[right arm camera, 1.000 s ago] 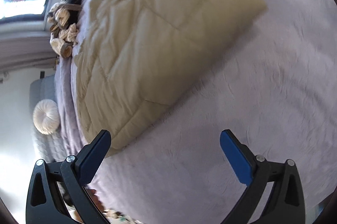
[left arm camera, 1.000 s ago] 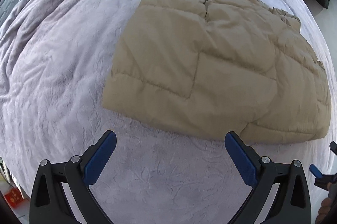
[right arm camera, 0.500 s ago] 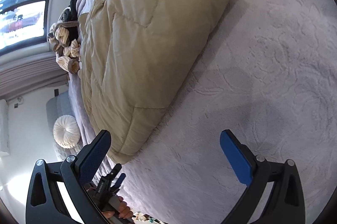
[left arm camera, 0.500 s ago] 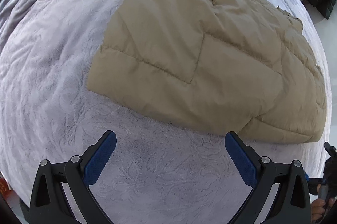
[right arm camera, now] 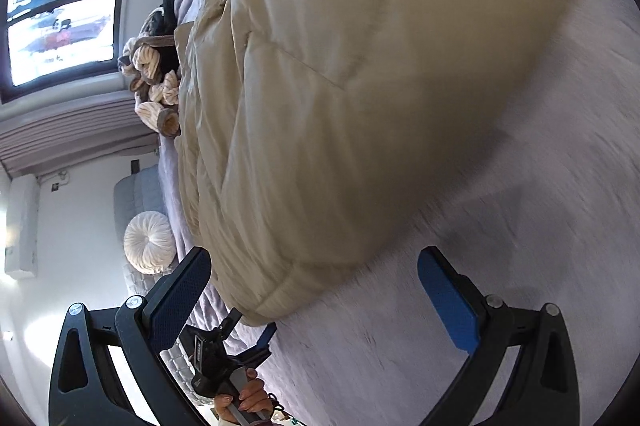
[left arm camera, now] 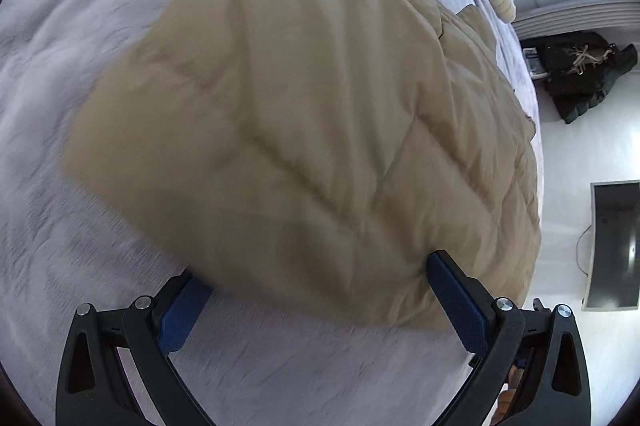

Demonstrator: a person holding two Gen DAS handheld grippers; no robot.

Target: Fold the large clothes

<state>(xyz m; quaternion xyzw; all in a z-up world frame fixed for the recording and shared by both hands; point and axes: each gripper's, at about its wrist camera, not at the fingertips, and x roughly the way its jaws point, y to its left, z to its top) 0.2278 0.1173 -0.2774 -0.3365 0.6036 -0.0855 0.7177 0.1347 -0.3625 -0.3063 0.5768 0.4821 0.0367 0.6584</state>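
On the blanket point(left arm camera: 60, 6), jacket point(left arm camera: 320, 106) hem hides left gripper point(left arm camera: 320, 300) fingertips (blurred).

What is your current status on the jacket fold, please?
Left gripper open, fingers straddling jacket edge. Right gripper open at near corner. Nothing in the way.

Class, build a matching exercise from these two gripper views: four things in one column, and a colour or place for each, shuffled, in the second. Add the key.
Things
1. puffer jacket
2. bedspread
3. round cushion
4. left gripper

Descriptions
A. pale lilac, textured, under everything
B. white, pleated, off the bed's edge near the wall
C. tan, quilted, lying folded on the bed
D. open, blue pads either side of the garment's near edge

Pairs: 1-C, 2-A, 3-B, 4-D
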